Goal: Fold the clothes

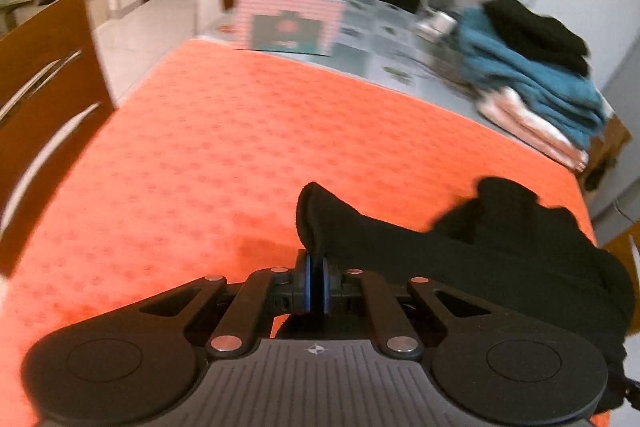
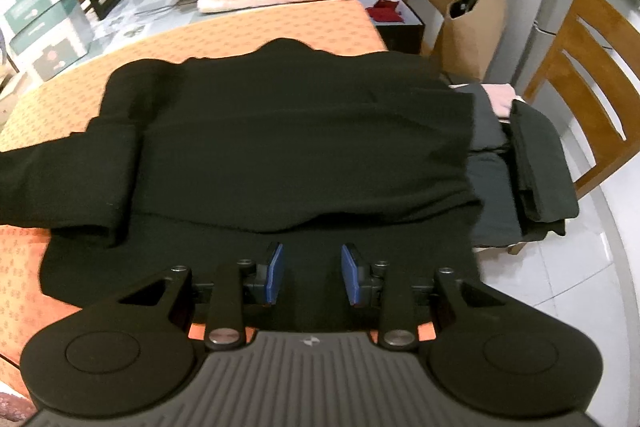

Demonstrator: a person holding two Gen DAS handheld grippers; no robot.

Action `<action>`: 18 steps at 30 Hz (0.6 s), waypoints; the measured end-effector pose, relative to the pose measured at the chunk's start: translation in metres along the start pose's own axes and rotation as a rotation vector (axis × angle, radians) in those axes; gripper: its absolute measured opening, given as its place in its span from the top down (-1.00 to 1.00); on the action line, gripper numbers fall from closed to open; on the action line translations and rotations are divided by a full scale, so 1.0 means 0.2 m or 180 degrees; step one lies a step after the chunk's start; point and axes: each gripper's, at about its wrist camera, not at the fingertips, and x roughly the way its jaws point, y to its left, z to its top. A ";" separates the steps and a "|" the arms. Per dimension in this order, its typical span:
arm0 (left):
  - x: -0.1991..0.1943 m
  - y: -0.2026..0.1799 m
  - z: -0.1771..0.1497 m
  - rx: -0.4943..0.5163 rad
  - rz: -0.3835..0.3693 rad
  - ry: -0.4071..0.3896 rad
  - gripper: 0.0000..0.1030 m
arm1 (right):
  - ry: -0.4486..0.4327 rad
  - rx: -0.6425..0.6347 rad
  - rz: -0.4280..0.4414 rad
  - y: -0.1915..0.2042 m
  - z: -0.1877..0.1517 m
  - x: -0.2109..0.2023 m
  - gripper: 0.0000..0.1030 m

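Left wrist view: the left gripper [image 1: 319, 281] is clamped on the cuff end of a black sweater [image 1: 460, 251] sleeve, its blue pads pressed together on the fabric, with the rest of the sleeve trailing off to the gripper's right over the orange tabletop [image 1: 224, 147]. Ahead and to the right of that gripper, a stack of folded clothes [image 1: 536, 87] sits at the far edge, blue and black pieces on top of pale pink ones, and pink-and-teal boxes [image 1: 296, 3] stand straight ahead, blurred. A wooden chair [image 1: 44, 83] is off to the left. In the right wrist view, the right gripper [image 2: 312, 277] hovers with its pads apart just above the near hem of the sweater [image 2: 280, 147], which lies flat directly ahead, one sleeve stretched out to the left. To the right of this gripper, dark folded garments [image 2: 536, 163] rest on a chair beside the tabletop [image 2: 24, 267].
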 end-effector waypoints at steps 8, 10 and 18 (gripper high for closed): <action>-0.02 0.51 0.11 -0.0140 0.0365 -0.0018 0.84 | -0.0029 -0.0047 -0.0026 0.29 -0.04 -0.04 0.29; -0.02 0.63 0.13 -0.0171 0.0473 -0.0008 0.84 | -0.0046 -0.0025 -0.0038 0.34 -0.05 -0.05 0.29; -0.08 1.06 0.15 -0.0386 0.0856 0.0013 0.84 | -0.0032 -0.0011 -0.0039 0.52 -0.10 -0.03 0.29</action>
